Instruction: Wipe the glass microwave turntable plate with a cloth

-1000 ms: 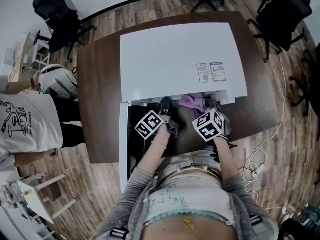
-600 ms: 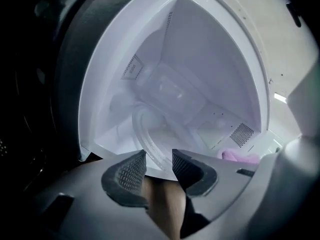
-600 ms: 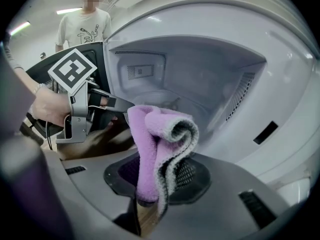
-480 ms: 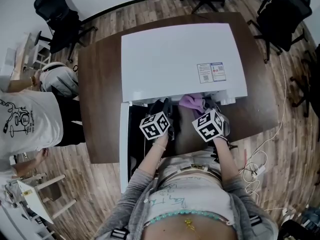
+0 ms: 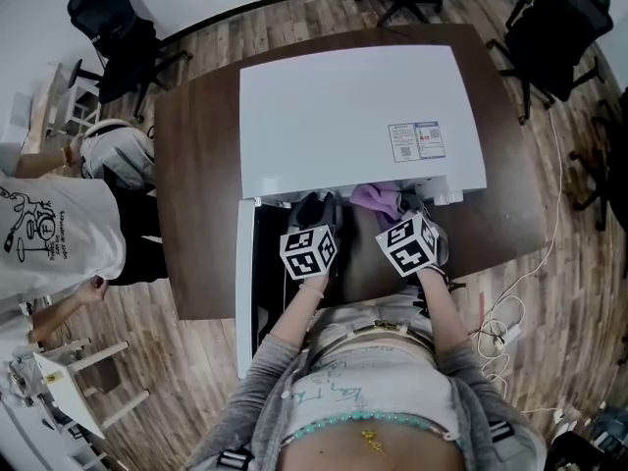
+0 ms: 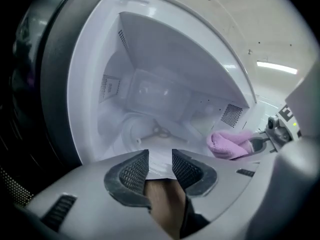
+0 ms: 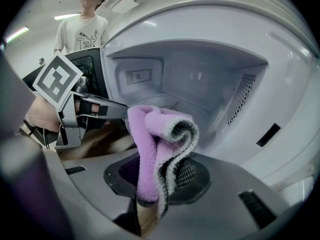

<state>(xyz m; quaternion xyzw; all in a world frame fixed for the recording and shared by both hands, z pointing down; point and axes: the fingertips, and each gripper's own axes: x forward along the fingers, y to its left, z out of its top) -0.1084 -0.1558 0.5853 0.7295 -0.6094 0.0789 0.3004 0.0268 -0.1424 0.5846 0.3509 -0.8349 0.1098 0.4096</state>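
Two claws at the open mouth of the white microwave oven [image 5: 363,116]. Right gripper [image 7: 157,180] clamped on folded purple cloth [image 7: 160,134]. Left gripper [image 6: 160,165]: jaws have just been opening, nothing between them. Clear round glass turntable plate [image 6: 140,130] apparently lies ahead, below both. Best: press cloth flat, wipe in circles, left steadies the rim.

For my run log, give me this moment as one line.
left tool: jaws just opened, nothing between, aimed into open microwave | right tool: shut on purple cloth, at microwave opening

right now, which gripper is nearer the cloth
Right. The right gripper clamps the purple cloth; the left gripper is apart, left of it, its empty jaws just having opened.
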